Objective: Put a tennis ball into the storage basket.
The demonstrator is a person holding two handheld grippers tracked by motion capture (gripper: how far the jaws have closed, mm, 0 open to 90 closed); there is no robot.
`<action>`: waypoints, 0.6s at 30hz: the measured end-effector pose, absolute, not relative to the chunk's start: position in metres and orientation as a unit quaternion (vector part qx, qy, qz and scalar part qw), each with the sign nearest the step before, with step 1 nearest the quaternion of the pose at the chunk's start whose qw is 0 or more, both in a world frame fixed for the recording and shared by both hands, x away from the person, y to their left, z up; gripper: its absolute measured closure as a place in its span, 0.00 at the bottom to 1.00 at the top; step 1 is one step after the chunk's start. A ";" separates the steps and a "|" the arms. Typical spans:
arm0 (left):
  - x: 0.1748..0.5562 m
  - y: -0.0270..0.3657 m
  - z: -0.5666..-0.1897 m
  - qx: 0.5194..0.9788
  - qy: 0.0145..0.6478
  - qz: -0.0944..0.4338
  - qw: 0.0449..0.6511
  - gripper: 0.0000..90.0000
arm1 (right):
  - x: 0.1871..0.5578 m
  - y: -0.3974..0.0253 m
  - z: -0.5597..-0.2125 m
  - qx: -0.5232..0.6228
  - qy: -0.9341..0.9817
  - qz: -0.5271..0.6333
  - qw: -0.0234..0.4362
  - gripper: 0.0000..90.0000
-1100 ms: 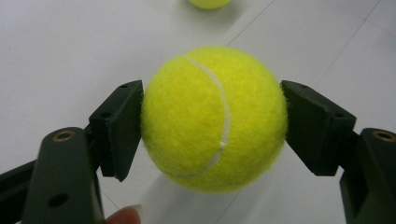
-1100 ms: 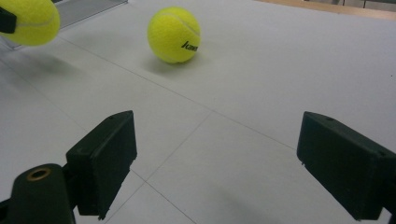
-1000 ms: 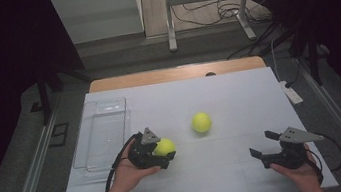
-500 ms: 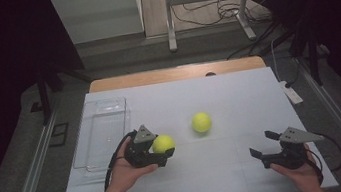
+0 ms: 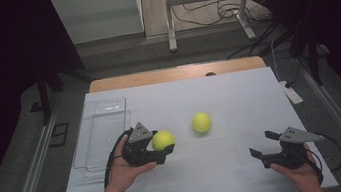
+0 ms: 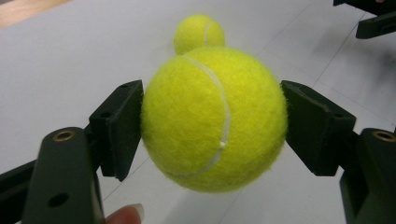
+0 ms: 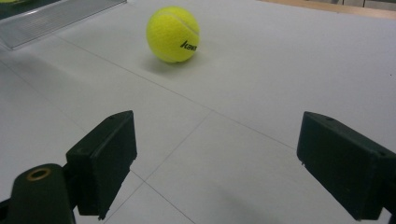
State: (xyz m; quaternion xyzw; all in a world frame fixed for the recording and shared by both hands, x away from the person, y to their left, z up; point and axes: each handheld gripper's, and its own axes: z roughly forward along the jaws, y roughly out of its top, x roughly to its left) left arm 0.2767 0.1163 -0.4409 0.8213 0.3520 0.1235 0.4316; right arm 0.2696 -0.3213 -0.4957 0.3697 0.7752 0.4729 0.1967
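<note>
The left gripper (image 5: 162,150) is pinching a ball (image 5: 163,140) just above the table (image 5: 229,168), beside the tray (image 5: 103,125), while the right gripper (image 5: 262,146) is resting spread wide, facing a second ball (image 5: 201,122).

High view: table (image 5: 220,104) evenly lit from above; surroundings at upper left and right of frame fall into near-black. Soft, short shadow beneath the free tennis ball (image 5: 201,122). Left gripper view: held tennis ball (image 6: 214,119) sharp, background softly blurred. No glare noted; slight overall softness.
</note>
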 end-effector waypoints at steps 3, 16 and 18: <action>0.277 0.117 -0.439 0.818 0.352 0.124 0.438 0.30 | 0.270 -0.321 -0.496 0.370 0.775 0.473 0.197 0.14; 0.280 0.122 -0.430 0.804 0.357 0.129 0.459 0.30 | 0.270 -0.321 -0.496 0.371 0.775 0.473 0.196 0.14; 0.280 0.122 -0.429 0.802 0.358 0.131 0.460 0.30 | 0.270 -0.321 -0.496 0.371 0.775 0.472 0.196 0.14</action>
